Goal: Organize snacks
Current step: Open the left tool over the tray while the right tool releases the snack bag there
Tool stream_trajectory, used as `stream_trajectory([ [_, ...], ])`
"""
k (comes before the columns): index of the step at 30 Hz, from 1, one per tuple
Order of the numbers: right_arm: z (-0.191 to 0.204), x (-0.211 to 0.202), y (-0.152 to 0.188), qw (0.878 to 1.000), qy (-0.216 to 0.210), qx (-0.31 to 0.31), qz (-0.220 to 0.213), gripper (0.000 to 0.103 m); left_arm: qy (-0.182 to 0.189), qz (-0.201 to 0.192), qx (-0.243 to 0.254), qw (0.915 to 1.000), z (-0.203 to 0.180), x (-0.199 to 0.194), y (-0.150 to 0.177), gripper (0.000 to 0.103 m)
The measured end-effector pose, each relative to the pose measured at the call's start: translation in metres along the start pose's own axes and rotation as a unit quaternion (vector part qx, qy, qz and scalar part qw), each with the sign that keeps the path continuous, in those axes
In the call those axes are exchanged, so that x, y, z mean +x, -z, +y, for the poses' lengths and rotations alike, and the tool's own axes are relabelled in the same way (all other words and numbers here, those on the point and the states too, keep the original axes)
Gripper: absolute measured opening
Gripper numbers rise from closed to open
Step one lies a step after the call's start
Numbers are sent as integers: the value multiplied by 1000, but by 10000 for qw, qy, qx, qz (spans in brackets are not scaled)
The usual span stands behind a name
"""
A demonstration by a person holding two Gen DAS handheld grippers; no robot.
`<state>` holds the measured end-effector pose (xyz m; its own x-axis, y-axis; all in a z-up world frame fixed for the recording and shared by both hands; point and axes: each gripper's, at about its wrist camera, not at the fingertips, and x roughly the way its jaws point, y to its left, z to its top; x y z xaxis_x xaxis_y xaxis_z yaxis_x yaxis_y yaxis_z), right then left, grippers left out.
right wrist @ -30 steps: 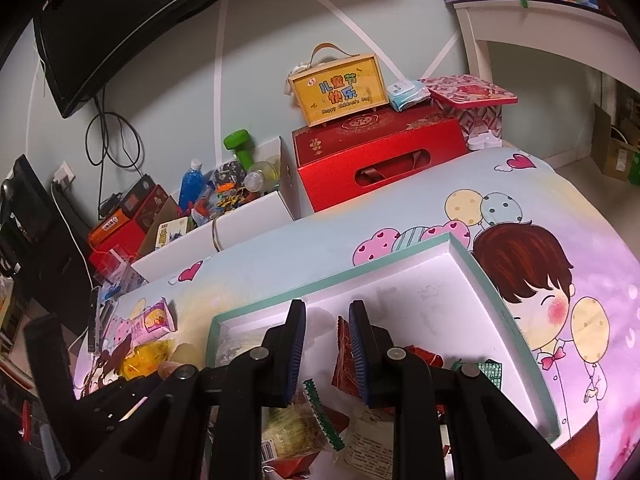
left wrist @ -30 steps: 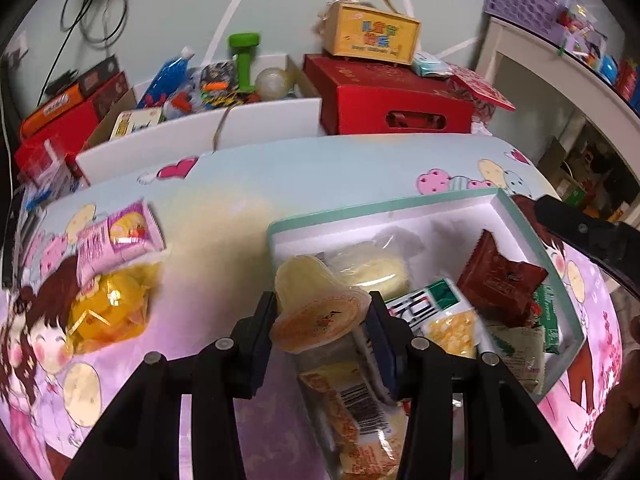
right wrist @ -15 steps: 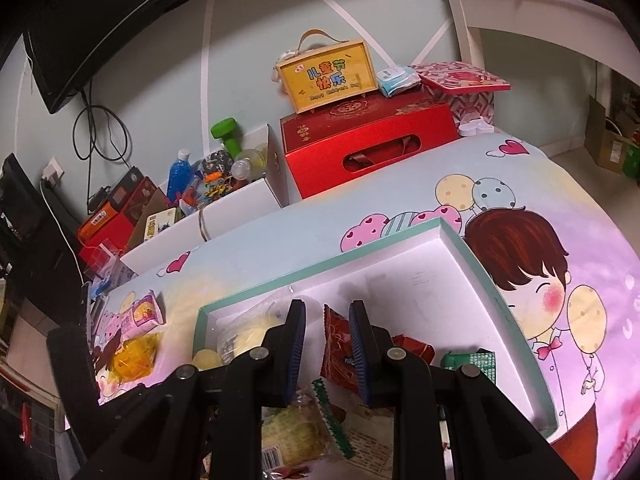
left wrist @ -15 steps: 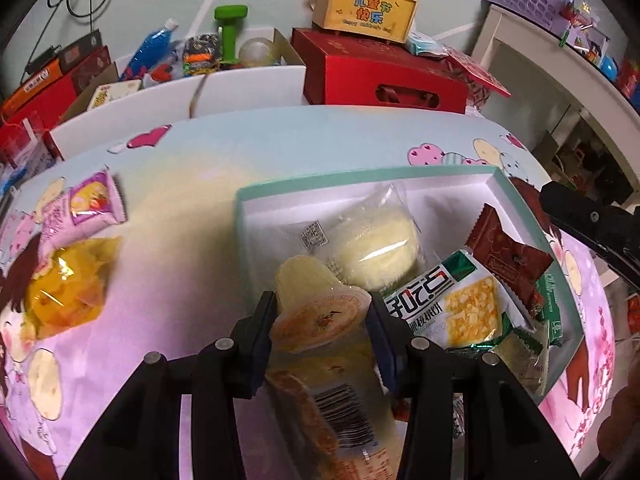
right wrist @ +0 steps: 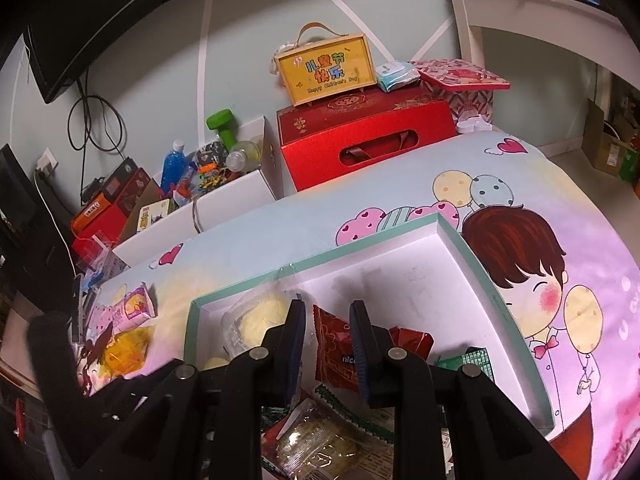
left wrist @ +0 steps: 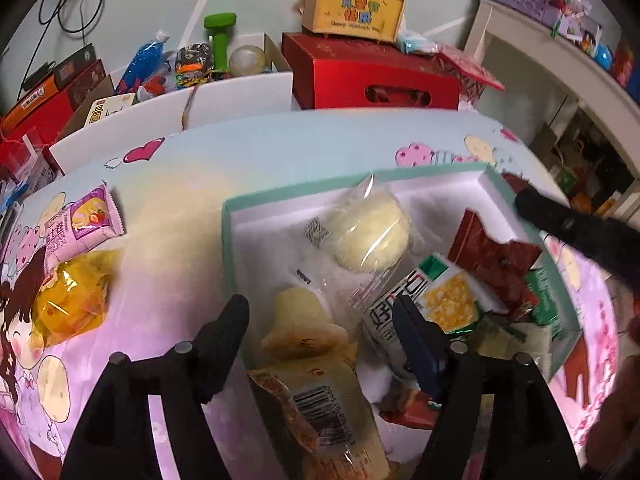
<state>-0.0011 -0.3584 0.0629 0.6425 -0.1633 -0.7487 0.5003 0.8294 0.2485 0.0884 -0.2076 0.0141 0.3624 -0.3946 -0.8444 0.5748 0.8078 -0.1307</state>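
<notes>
A: Start at the left of the tabletop (left wrist: 192,208). What lies there?

B: A pink wafer packet (left wrist: 82,226), and just nearer than it a yellow candy bag (left wrist: 70,304), touching its near edge. Both lie outside the box, well to its left.

A: And the box itself?

B: A shallow teal-rimmed box (left wrist: 228,248) with a white floor. The left gripper (left wrist: 320,312) hangs over its near left corner, its fingers spread wide and gripping nothing. Between them, lying on the box floor, is a jelly cup (left wrist: 302,330), resting against a clear packet with a barcode (left wrist: 320,404).

A: Farther in?

B: A round pale bun in clear wrap (left wrist: 370,236) sits at the far left of the box. To its right come a white-and-green cracker packet (left wrist: 428,300), then a dark red packet (left wrist: 490,256), and a green packet (left wrist: 544,304) at the right wall.

A: The other tool?

B: The right gripper (right wrist: 327,340) is above the near middle of the box, fingers narrowly apart with nothing between them; the dark red packet shows through the gap, lower down.

A: Beyond the tabletop?

B: A white carton of oddments (left wrist: 180,104), a red gift box (left wrist: 372,76), and a yellow handled case (left wrist: 352,12) on top of it.
</notes>
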Motion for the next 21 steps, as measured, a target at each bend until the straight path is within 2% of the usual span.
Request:
stream_trajectory([
  [2, 1, 2, 1, 10000, 55, -38, 45, 27, -52, -71, -30, 10000, 2, -6, -2, 76],
  [4, 2, 4, 1, 9999, 114, -70, 74, 38, -161, -151, -78, 9997, 5, -12, -4, 80],
  [5, 2, 4, 2, 9998, 151, -86, 83, 52, -215, -177, -131, 9995, 8, -15, -5, 81],
  [6, 2, 4, 2, 9998, 174, -93, 74, 61, -266, -208, -214, 9992, 12, -17, -6, 82],
  [8, 3, 3, 2, 9997, 198, -121, 41, 62, -352, -297, -415, 9981, 23, -22, -7, 82],
  [10, 5, 3, 2, 9997, 203, -162, 27, 65, -451, -372, -559, 9967, 32, -25, -8, 88],
  [12, 7, 4, 2, 9996, 208, -200, 4, 80, -567, -433, -673, 9952, 40, -26, -7, 91],
  [16, 11, 4, 2, 9996, 141, -261, -33, 89, -704, -484, -836, 9928, 52, -29, -6, 92],
  [18, 13, 4, 3, 9995, 129, -296, -58, 100, -756, -514, -914, 9916, 56, -30, -4, 93],
  [21, 17, 3, 4, 9993, 94, -339, -100, 103, -809, -532, -977, 9905, 60, -33, -2, 99],
])
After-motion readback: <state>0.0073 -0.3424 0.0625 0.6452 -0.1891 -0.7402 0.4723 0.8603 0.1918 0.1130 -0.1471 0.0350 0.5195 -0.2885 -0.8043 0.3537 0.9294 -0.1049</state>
